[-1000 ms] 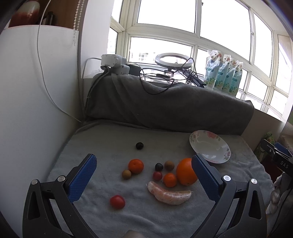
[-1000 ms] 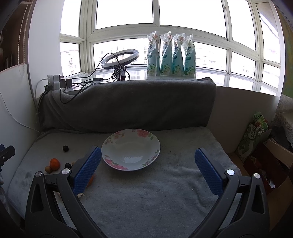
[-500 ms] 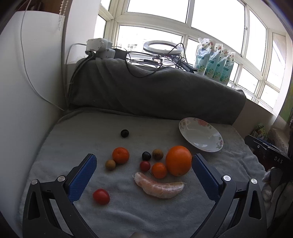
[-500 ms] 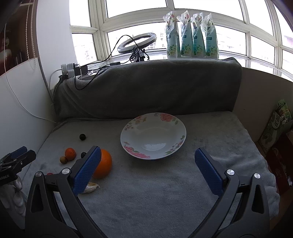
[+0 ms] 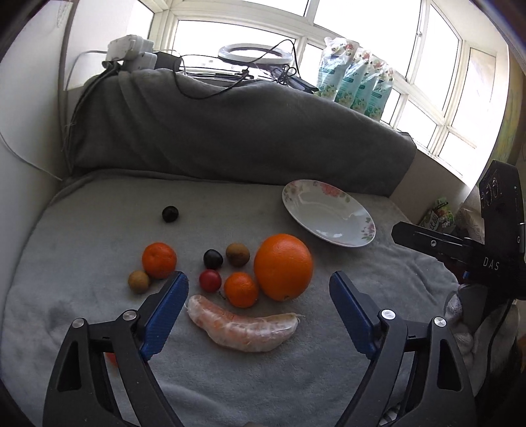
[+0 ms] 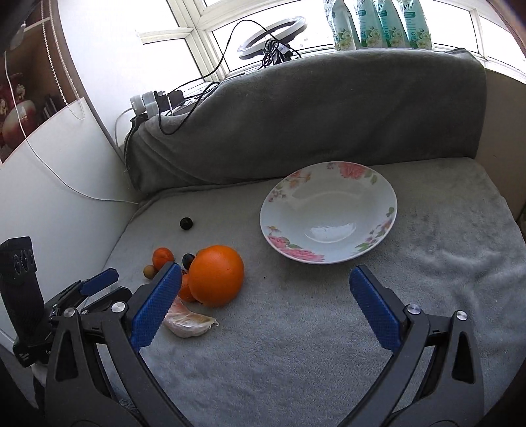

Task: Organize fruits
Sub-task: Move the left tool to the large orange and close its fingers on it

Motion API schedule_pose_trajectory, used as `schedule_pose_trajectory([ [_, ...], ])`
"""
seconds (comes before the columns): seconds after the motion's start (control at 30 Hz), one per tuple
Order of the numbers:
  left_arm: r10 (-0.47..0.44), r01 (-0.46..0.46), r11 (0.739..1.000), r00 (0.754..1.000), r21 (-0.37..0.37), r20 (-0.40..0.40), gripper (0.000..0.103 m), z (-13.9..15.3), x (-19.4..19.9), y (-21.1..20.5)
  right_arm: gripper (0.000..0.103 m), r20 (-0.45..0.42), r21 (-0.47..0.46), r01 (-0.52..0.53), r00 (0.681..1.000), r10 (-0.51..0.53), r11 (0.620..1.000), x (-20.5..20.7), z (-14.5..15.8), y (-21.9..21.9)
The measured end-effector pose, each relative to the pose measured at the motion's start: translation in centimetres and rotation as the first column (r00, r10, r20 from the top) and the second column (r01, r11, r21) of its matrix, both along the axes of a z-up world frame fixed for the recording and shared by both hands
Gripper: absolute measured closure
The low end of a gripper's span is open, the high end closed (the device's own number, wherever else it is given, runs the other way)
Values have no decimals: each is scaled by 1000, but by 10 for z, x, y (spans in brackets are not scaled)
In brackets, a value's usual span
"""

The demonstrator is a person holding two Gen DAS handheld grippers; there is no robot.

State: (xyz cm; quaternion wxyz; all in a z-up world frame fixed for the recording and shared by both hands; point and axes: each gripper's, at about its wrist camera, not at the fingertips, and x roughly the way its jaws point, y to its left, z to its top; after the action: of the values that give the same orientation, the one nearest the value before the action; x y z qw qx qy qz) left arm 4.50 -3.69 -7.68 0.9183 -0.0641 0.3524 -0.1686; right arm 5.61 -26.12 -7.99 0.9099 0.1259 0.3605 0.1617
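Observation:
Several fruits lie on the grey towel [image 5: 98, 315]: a large orange [image 5: 282, 266] [image 6: 217, 275], a peeled citrus segment [image 5: 243, 330] [image 6: 187, 323], two tangerines [image 5: 241, 289] [image 5: 159, 260], a cherry tomato [image 5: 209, 280], two brown longans [image 5: 237, 254] and dark berries [image 5: 213, 258] [image 5: 170, 213]. The flowered plate [image 5: 328, 213] [image 6: 328, 213] stands empty at the back right. My left gripper [image 5: 258, 280] hangs over the cluster, its jaws closing, pads touching nothing. My right gripper [image 6: 264, 271] is open over bare towel between the orange and the plate.
A grey rolled blanket [image 5: 230, 131] walls off the back, with cables, a power strip [image 5: 131, 54] and a ring light [image 5: 254, 54] on the sill. A white panel [image 6: 49, 184] bounds the left side. Refill pouches [image 6: 378, 19] stand at the window.
Both grippers have sunk and tilted down toward the towel. The left jaws have narrowed, and a red tomato is now mostly hidden behind the left finger. The orange has come into the right view.

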Motion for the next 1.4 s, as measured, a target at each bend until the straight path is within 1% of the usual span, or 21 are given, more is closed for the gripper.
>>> schedule_pose_trajectory([
  [0.07, -33, 33, 999, 999, -18, -19, 16, -6, 5, -4, 0, -21, 21, -21, 1000, 22, 1000, 6, -5, 4],
  [0.13, -50, 49, 998, 998, -24, -45, 23, -13, 10, -8, 1, -48, 53, -44, 998, 46, 998, 12, -10, 6],
  [0.17, -61, 59, 998, 997, -29, -56, 24, -16, 13, -9, 2, -60, 69, -54, 996, 59, 996, 15, -13, 7],
  [0.3, -87, 85, 996, 993, -28, -81, 25, -27, 21, -15, 3, -111, 138, -84, 989, 99, 987, 26, -23, 10],
  [0.37, -104, 102, 994, 991, -23, -80, 26, -29, 22, -20, 8, -134, 162, -92, 984, 115, 983, 33, -29, 13],
  [0.4, -109, 108, 994, 991, -18, -79, 26, -29, 23, -22, 15, -145, 170, -98, 982, 124, 981, 35, -32, 16],
  [0.43, -114, 114, 993, 990, -12, -78, 26, -30, 25, -24, 16, -157, 177, -104, 979, 132, 979, 39, -35, 18],
  [0.57, -126, 126, 992, 989, -3, -82, 31, -32, 31, -29, 18, -185, 197, -119, 970, 156, 973, 48, -44, 26],
  [0.67, -135, 135, 991, 987, -1, -81, 31, -33, 36, -32, 23, -214, 226, -128, 961, 177, 966, 57, -52, 32],
  [0.8, -150, 150, 989, 985, 0, -88, 37, -35, 42, -34, 29, -253, 276, -127, 947, 199, 953, 68, -60, 35],
  [1.07, -178, 181, 983, 979, 23, -97, 38, -42, 48, -43, 33, -305, 320, -116, 927, 218, 940, 81, -73, 41],
  [1.27, -177, 180, 983, 980, 29, -94, 38, -42, 49, -43, 34, -316, 333, -123, 919, 234, 935, 84, -78, 46],
  [1.4, -177, 183, 982, 980, 54, -90, 39, -43, 52, -45, 38, -316, 335, -134, 917, 245, 933, 86, -78, 51],
])
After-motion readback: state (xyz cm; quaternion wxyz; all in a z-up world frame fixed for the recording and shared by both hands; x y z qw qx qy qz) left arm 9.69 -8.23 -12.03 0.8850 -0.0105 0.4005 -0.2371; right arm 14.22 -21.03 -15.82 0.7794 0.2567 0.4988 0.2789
